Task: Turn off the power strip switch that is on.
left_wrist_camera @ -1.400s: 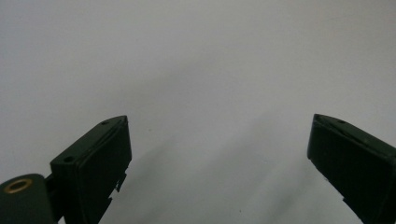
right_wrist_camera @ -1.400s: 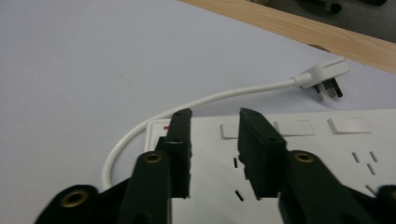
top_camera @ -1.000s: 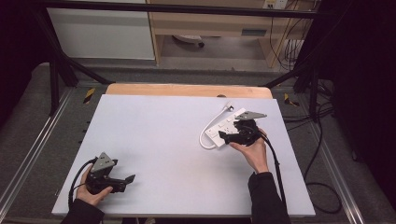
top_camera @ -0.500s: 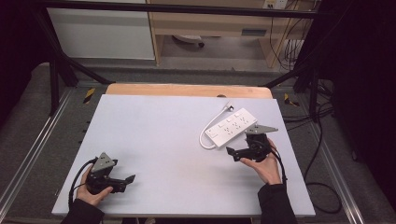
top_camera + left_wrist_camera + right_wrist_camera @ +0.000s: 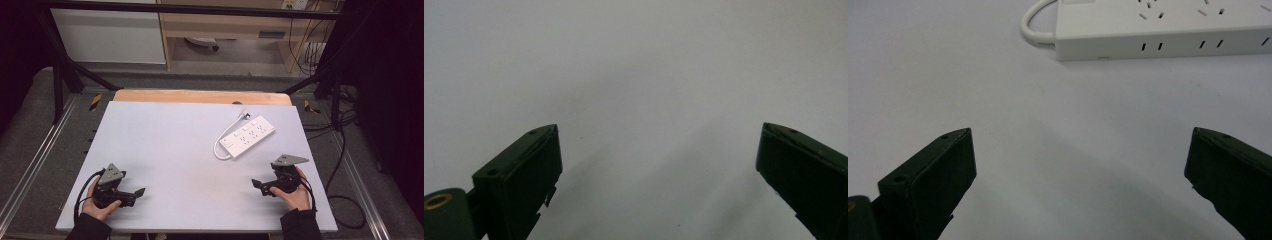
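Note:
A white power strip lies flat on the right half of the pale table, its white cord looping off its near-left end. My right gripper sits near the front right, well short of the strip. Its jaws have just been opening, and they stand open with nothing between them. In the right gripper view the gripper faces the strip and the cord across bare table. My left gripper rests at the front left, and in its own view it is open over bare table.
A wooden strip runs along the table's far edge. Metal frame rails flank the table on both sides. Black cables hang off to the right, and cabinets stand beyond the far end.
My right gripper has drawn back from the power strip toward the near right of the table, leaving the strip lying there. The left gripper has stayed put.

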### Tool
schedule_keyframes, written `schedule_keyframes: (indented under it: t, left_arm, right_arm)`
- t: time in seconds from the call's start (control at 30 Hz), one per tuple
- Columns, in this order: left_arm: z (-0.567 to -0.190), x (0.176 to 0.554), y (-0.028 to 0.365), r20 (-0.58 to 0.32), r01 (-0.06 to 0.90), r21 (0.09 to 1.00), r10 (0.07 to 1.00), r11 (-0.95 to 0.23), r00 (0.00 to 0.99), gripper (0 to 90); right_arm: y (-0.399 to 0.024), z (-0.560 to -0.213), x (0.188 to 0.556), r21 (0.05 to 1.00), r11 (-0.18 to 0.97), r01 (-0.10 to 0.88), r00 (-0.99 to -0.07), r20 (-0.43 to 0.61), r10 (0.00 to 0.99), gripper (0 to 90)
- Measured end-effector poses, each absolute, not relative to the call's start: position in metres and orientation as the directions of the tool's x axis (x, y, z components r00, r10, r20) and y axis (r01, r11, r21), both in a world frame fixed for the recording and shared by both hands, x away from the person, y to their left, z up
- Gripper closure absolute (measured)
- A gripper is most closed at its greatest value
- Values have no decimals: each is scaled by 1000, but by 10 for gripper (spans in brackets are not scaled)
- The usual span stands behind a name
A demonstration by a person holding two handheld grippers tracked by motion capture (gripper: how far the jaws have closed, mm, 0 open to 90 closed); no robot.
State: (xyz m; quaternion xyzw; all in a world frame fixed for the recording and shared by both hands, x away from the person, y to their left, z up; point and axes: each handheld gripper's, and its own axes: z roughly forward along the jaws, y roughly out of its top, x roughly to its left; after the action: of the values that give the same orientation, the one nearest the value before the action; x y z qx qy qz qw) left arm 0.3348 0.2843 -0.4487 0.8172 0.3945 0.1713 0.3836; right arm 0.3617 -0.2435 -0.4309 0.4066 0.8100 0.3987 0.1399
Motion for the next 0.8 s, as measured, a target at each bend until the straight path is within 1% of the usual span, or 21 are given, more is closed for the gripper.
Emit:
schedule_keyframes:
  t: [0.07, 0.23, 0.33, 0.47, 0.8]
  left_arm:
    - [-449, 335, 284, -23, 513, 762, 776, -395, 631, 42]
    - [-448, 334, 283, -20, 510, 761, 771, -401, 636, 39]
    - [-448, 334, 284, -23, 511, 761, 771, -399, 636, 38]
    - [-448, 333, 283, -23, 508, 762, 768, -401, 640, 37]
    - [-448, 334, 282, -24, 508, 761, 766, -403, 643, 37]
  right_arm:
    - [-248, -435, 357, 758, 352, 549, -637, 107, 763, 7]
    - [-257, -443, 350, 742, 373, 558, -636, 94, 766, 7]
    - [-264, -447, 345, 745, 355, 565, -629, 111, 769, 8]
    - [-272, -451, 342, 740, 355, 571, -623, 109, 775, 8]
    - [-277, -455, 338, 737, 348, 580, -617, 118, 778, 8]
